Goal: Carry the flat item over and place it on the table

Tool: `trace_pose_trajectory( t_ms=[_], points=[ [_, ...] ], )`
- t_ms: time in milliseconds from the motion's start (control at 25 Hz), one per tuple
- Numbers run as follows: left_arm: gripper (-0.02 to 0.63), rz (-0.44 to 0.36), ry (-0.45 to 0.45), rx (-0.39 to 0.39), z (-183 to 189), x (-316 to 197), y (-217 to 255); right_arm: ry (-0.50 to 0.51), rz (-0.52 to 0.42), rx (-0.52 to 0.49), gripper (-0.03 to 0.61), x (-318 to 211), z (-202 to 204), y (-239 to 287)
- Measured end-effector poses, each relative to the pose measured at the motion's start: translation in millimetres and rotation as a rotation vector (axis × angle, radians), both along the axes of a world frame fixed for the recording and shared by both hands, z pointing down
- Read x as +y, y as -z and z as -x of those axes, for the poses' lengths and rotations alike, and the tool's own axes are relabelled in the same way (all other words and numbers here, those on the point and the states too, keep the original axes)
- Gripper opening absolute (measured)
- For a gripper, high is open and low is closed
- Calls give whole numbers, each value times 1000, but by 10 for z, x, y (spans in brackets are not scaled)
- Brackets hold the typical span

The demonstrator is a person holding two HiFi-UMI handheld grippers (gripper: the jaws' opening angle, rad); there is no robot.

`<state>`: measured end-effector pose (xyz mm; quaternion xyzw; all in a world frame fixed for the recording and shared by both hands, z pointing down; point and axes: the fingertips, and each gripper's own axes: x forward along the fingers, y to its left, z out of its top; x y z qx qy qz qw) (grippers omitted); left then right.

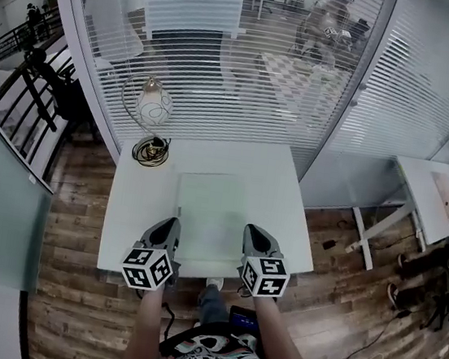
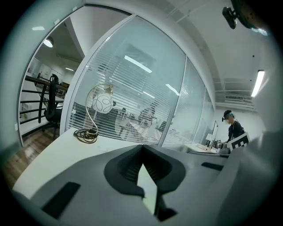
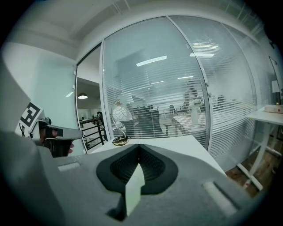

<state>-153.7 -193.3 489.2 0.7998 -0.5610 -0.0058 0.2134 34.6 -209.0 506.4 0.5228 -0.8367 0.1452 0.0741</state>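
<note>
Both pinch the sheet (image 1: pixel 214 210): L tong (image 1: pixel 171 223) & R tong (image 1: pixel 252 231). Sheet's over the table (image 1: pixel 133 204), I think; only putting down & letting go left.

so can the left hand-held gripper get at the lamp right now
Probably not yet: the left hand-held gripper is shut on the sheet, which the right hand-held gripper also holds. The table between it and the lamp looks bare, so once it lets go the way seems free.

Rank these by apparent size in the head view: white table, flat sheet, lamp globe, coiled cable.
1. white table
2. flat sheet
3. lamp globe and coiled cable: they look about alike, so they are left unranked.
</note>
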Motion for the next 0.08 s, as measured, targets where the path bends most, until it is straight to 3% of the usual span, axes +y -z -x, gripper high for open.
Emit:
trace_pose_trajectory(
  t_ms=[80],
  points=[
    [6,1,0,6,-1,-19,-15,-3,3,-1,6,-22,-14,-19]
  ],
)
